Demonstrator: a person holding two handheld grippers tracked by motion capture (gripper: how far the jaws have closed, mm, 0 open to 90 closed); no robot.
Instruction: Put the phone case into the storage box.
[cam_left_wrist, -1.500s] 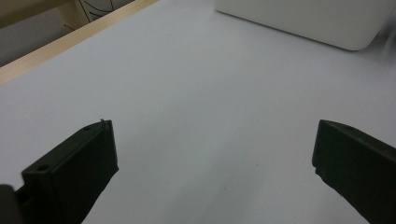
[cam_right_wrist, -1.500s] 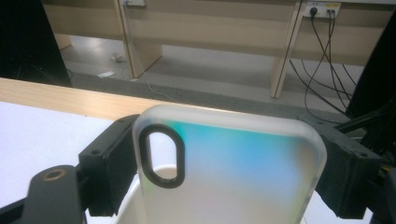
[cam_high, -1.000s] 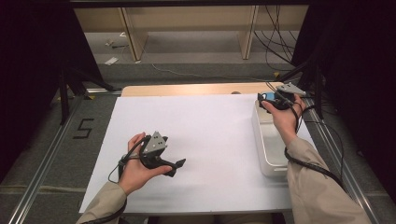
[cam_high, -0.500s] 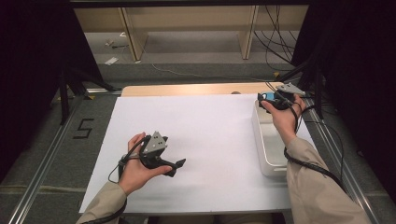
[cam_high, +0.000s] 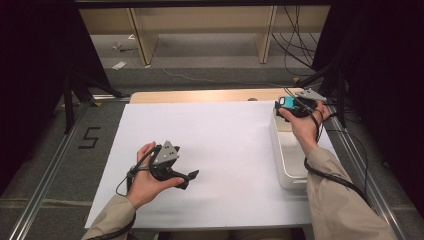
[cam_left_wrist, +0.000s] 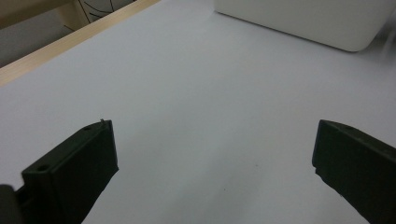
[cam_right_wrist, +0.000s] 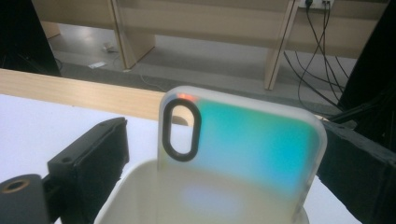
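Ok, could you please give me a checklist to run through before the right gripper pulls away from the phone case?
1. Right gripper released: ok. Its jaws have just been opening, with the phone case between them and a gap at one jaw.
2. Case's lower end inside the white bin: ok.
3. Case clear of the other jaw: cannot tell.
4. Left gripper open and empty over the white sheet: ok.

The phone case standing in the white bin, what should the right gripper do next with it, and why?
Probably lift the right gripper straight up and clear. Its jaws have just been opening, and in the right gripper view there is a gap between the left jaw and the phone case, which stands upright in the white bin. The case looks released; whether the other jaw touches it is unclear.
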